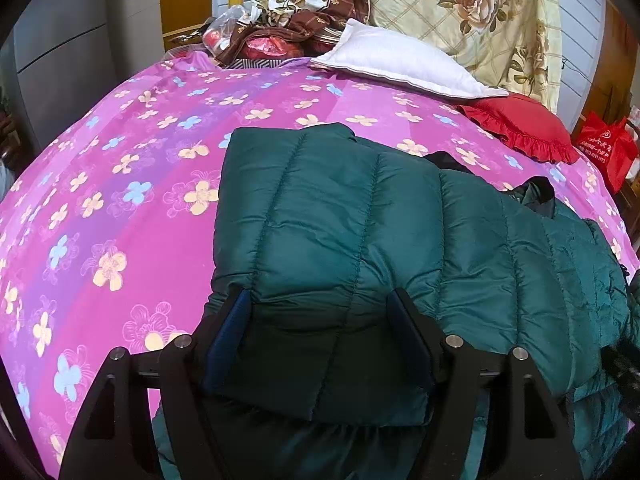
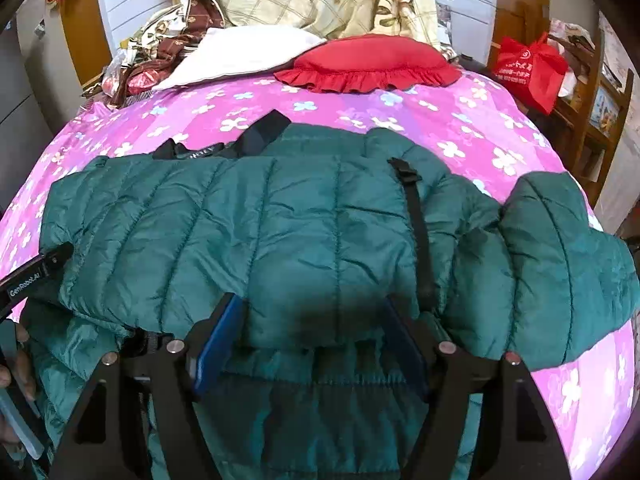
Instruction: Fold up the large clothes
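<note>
A dark green quilted puffer jacket point(image 1: 360, 224) lies on the pink flowered bedspread point(image 1: 120, 200), with a layer folded over itself. My left gripper point(image 1: 320, 304) is open over the jacket's near left part, fingers point(image 1: 228, 340) astride the folded edge. In the right wrist view the jacket point(image 2: 280, 232) spreads across the bedspread point(image 2: 500, 128), one sleeve point(image 2: 560, 264) out to the right and a black strap point(image 2: 416, 216) across it. My right gripper point(image 2: 316, 312) is open over the jacket's near edge. The left gripper's body point(image 2: 36, 272) shows at the far left.
A white pillow point(image 1: 400, 60) and a red frilled cushion point(image 1: 524, 128) lie at the bed's head, below a rose-patterned quilt point(image 1: 460, 8). Crumpled cloth and bags point(image 1: 272, 28) sit at the back left. A red bag point(image 2: 528, 68) hangs by wooden shelves on the right.
</note>
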A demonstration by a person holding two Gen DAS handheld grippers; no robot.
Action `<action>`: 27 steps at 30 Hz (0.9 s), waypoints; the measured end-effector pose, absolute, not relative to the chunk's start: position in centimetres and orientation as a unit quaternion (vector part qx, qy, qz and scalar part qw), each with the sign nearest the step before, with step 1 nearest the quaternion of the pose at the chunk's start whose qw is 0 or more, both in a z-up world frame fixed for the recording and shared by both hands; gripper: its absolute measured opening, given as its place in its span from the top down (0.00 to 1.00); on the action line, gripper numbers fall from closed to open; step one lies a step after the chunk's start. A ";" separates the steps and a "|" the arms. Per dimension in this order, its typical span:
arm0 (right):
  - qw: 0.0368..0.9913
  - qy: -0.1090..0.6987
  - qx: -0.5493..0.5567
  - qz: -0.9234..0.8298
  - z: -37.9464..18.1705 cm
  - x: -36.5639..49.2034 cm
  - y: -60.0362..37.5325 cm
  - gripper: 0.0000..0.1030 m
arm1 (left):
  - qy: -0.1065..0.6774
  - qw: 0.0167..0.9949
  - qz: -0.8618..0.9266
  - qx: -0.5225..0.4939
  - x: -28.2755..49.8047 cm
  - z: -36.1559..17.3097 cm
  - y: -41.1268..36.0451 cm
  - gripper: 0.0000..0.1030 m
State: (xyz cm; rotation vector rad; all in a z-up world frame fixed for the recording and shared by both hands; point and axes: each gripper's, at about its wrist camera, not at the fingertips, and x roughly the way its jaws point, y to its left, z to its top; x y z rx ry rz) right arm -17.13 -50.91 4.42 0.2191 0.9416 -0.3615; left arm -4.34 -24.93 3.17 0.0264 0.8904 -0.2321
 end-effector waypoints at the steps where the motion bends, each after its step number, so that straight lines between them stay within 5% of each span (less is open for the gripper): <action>1: 0.867 0.456 0.105 -0.172 3.9 -16.9 -51.1 0.25 | 0.429 0.896 -0.112 0.013 -4.4 3.2 -25.0 0.50; 27: 0.885 0.405 0.128 -0.193 10.2 -25.5 -51.9 0.18 | 0.387 0.901 -0.194 0.013 -15.8 11.8 -28.4 0.50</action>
